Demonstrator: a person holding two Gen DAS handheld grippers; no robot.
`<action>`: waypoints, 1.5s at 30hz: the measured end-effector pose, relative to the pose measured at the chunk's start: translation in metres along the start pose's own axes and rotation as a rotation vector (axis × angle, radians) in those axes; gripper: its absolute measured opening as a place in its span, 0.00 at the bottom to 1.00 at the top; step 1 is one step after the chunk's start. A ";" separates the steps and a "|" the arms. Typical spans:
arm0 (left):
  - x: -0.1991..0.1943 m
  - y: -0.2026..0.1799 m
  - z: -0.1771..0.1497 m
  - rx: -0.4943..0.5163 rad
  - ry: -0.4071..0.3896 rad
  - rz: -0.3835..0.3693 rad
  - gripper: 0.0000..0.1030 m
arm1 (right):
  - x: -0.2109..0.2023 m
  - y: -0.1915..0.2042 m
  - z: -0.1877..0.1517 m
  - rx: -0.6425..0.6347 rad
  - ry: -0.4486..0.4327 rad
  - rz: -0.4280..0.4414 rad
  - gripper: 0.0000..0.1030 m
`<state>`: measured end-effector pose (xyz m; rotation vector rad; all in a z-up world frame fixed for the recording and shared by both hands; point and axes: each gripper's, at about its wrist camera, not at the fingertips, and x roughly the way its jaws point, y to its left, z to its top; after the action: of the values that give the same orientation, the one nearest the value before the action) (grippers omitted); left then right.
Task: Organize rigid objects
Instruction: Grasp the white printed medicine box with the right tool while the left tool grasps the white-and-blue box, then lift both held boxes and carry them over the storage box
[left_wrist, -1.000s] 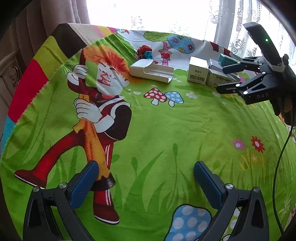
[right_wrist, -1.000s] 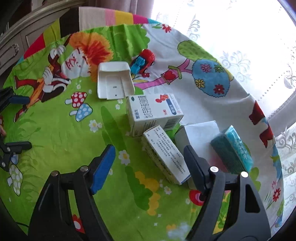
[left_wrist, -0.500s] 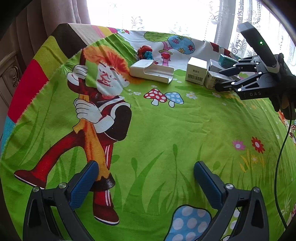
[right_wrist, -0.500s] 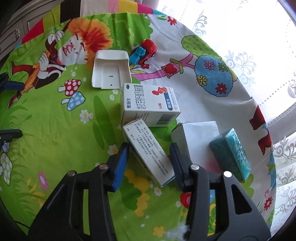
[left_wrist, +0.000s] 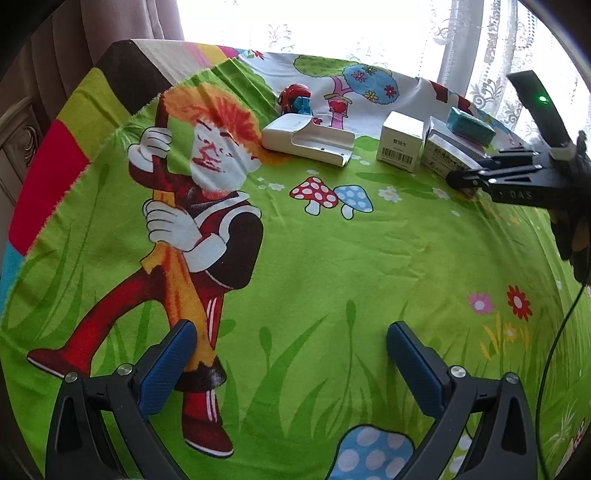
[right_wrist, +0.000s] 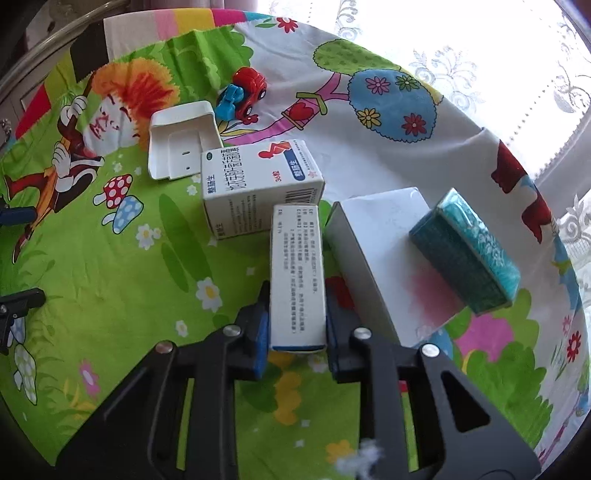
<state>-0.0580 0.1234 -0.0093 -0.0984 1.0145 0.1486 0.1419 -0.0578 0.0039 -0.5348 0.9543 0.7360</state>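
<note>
Right gripper (right_wrist: 297, 317) clamps the narrow box (right_wrist: 297, 273); lifting could nudge the medicine carton (right_wrist: 258, 188) touching its far end. Left gripper (left_wrist: 288, 363) spread, idle.

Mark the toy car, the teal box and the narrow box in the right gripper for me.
toy car (right_wrist: 246, 91): right wrist view, red body.
teal box (right_wrist: 466, 254): right wrist view, top face.
narrow box (right_wrist: 297, 273): right wrist view, printed top face.
right gripper (right_wrist: 297, 325): right wrist view, between fingertips.

cloth (left_wrist: 369, 266): printed woven fabric, matt
narrow box (right_wrist: 297, 273): smooth printed cardboard
toy car (right_wrist: 245, 90): glossy plastic
fingers (left_wrist: 166, 369): ribbed blue pads
</note>
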 end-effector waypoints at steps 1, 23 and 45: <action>0.004 -0.002 0.007 -0.004 0.009 -0.003 1.00 | -0.004 0.005 -0.005 0.015 -0.005 0.008 0.27; 0.043 -0.105 0.085 0.223 -0.031 -0.131 0.44 | -0.102 0.067 -0.148 0.397 0.039 -0.018 0.28; -0.093 -0.068 -0.093 0.345 0.115 -0.117 0.44 | -0.153 0.178 -0.172 0.250 0.104 -0.011 0.28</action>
<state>-0.1728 0.0349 0.0215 0.1494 1.1325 -0.1406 -0.1424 -0.1121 0.0382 -0.3606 1.1217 0.5724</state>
